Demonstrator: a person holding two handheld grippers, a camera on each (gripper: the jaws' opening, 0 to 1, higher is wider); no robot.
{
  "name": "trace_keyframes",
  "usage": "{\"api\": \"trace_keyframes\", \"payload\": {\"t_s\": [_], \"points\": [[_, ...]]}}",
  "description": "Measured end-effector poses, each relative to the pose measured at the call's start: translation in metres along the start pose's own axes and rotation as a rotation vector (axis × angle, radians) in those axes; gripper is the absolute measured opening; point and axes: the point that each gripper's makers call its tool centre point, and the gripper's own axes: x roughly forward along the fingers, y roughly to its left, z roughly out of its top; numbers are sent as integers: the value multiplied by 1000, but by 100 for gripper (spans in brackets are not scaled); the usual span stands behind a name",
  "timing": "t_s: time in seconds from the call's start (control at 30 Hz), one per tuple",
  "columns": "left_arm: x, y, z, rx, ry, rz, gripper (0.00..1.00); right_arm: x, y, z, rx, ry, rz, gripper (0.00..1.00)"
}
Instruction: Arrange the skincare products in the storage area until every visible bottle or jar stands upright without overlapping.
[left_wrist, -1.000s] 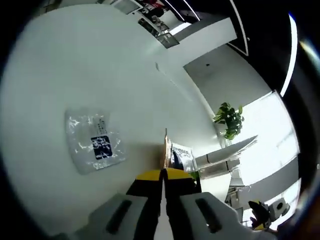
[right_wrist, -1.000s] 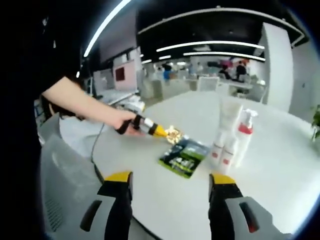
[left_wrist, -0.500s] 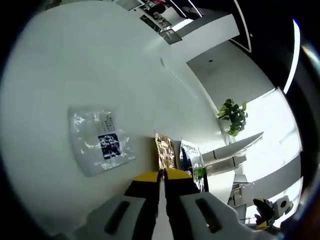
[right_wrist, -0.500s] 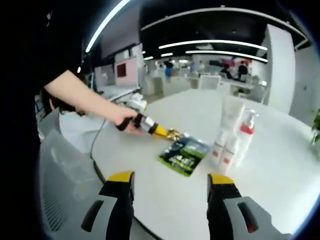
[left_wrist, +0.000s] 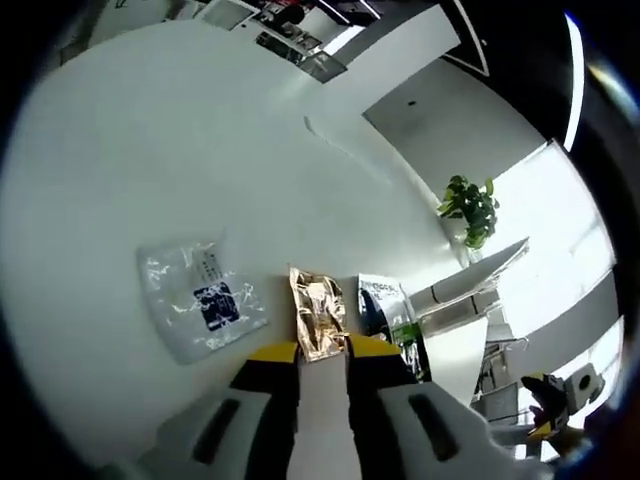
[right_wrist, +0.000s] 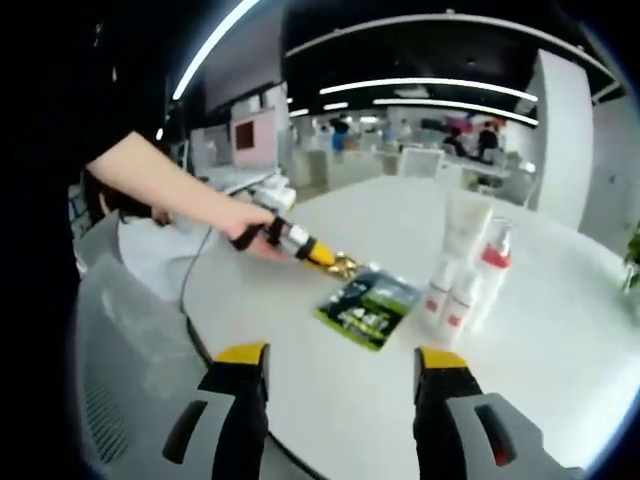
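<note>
Gold foil sachet (left_wrist: 319, 314) lies flat on my white counter (left_wrist: 180, 150) between the parted left tongs (left_wrist: 322, 352), my right tongs (right_wrist: 340, 360) gape wide, bottles (right_wrist: 465, 270) standing upright beyond

Table (left_wrist: 150, 130): smooth, matt white. Gold sachet (left_wrist: 318, 325): crinkled, glossy foil. Clear pouch (left_wrist: 198, 298): shiny, wrinkled plastic film. Green sachet (right_wrist: 367, 311): glossy. Bottles (right_wrist: 470, 265): smooth white plastic. Left tongs (left_wrist: 322, 362): yellow tips, grey matt plastic.

White tube (right_wrist: 464, 232), pink-capped pump bottle (right_wrist: 492, 270) and two small bottles (right_wrist: 446, 300) upright, clustered together on the table (right_wrist: 560, 350).
</note>
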Motion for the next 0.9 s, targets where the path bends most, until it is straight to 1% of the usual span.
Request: {"api": "trace_keyframes", "payload": {"t_s": [0.17, 0.4, 0.67, 0.9], "points": [[1, 3, 6, 23, -3, 13, 20, 0, 0, 0, -5, 1, -2, 59], [1, -1, 4, 50, 12, 10, 21, 0, 0, -1, -15, 9, -4, 59], [0, -4, 4, 80, 26, 16, 28, 0, -1, -2, -23, 16, -11, 59], [-1, -5, 0, 95, 44, 21, 30, 0, -2, -3, -27, 18, -17, 59]]}}
